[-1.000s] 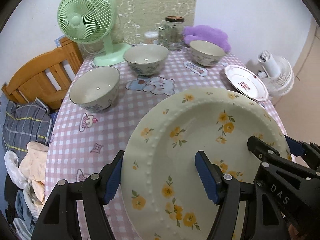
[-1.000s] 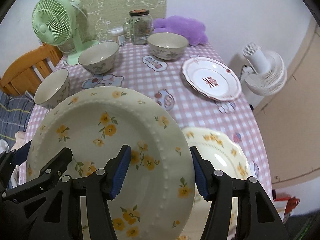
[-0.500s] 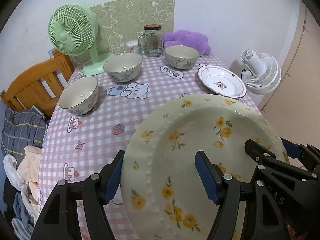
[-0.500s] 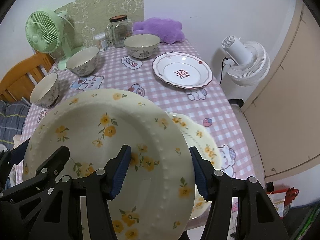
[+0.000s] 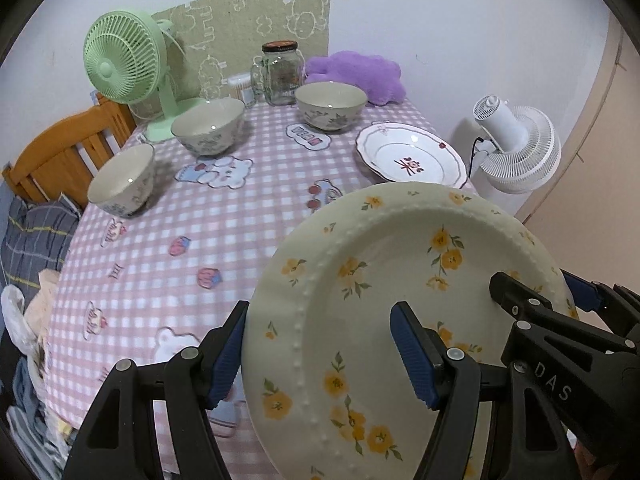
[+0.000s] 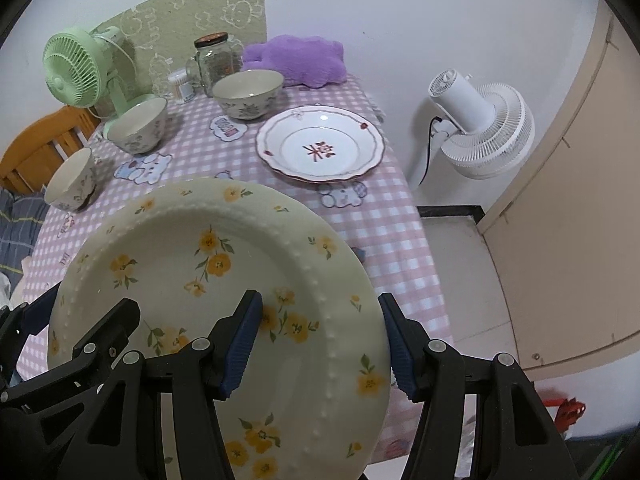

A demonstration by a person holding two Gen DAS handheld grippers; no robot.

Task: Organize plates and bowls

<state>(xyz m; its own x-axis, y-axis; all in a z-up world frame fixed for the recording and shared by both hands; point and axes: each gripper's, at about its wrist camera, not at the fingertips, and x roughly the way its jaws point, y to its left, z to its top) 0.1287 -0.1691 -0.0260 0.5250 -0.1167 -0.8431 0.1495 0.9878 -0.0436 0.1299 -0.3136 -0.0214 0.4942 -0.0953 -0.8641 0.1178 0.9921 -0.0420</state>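
Note:
A cream plate with yellow flowers (image 5: 380,280) (image 6: 208,248) hangs tilted in the air at the near end of the pink checked table (image 5: 240,220). My left gripper (image 5: 318,356) is shut on its left rim, one pad outside the rim and one on the plate's face. My right gripper (image 6: 320,340) is shut on the opposite rim the same way. Three flowered bowls (image 5: 120,180) (image 5: 208,124) (image 5: 331,104) stand along the table's left and far side. A white plate with a red mark (image 5: 412,158) (image 6: 320,148) lies at the far right.
A green fan (image 5: 124,64), a glass jar (image 5: 282,74) and a purple plush (image 5: 356,76) stand at the table's far edge. A white fan (image 6: 480,124) sits on the floor to the right, by a beige door (image 6: 580,200). A wooden chair (image 5: 60,160) and clothes (image 5: 28,240) are left.
Both grippers have drawn back from the table with the flowered plate between them. The bowls and the white plate look farther off. A second flowered plate seen earlier under it is no longer visible.

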